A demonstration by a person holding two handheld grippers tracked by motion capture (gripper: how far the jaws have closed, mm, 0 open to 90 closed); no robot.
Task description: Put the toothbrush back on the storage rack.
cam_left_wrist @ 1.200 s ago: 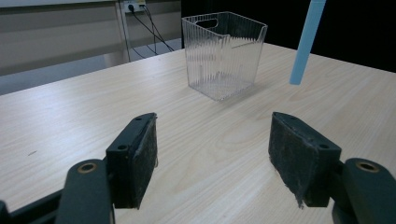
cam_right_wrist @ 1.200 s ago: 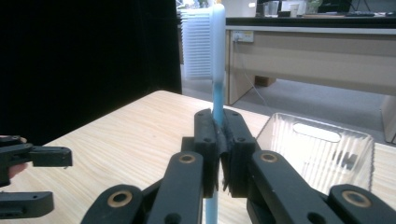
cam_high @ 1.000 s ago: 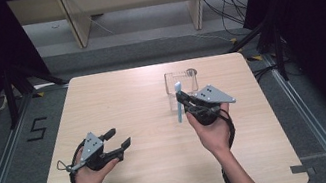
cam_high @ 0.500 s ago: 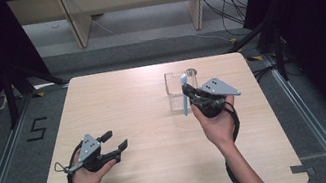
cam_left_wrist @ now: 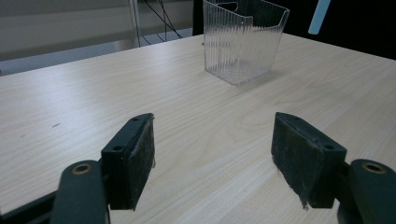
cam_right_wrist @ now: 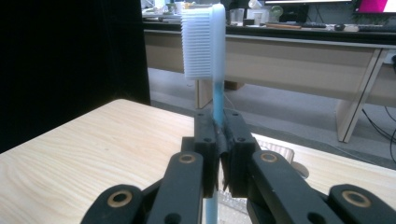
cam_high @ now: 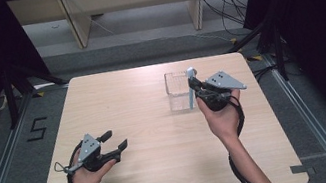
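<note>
A toothbrush [cam_high: 192,99] with a light blue handle and a white bristle head [cam_right_wrist: 203,42] stands upright, head up, in my right gripper [cam_high: 193,86], which is shut on its handle [cam_right_wrist: 218,100]. It hangs just right of a clear ribbed plastic container [cam_high: 175,83] on the far half of the table, its lower end above the wood. My left gripper [cam_high: 115,139] rests low at the near left, open, nothing between its pads [cam_left_wrist: 135,158]. From there the container [cam_left_wrist: 243,42] stands ahead, and the handle's end [cam_left_wrist: 322,14] shows at the top right.
The light wooden table [cam_high: 154,169] is bare around both hands. Dark curtains flank it, and a shelf frame and cables stand on the floor behind its far edge.
My right gripper has carried the toothbrush away from the person, up beside the clear container. The left hand has drifted slightly toward the near edge.
</note>
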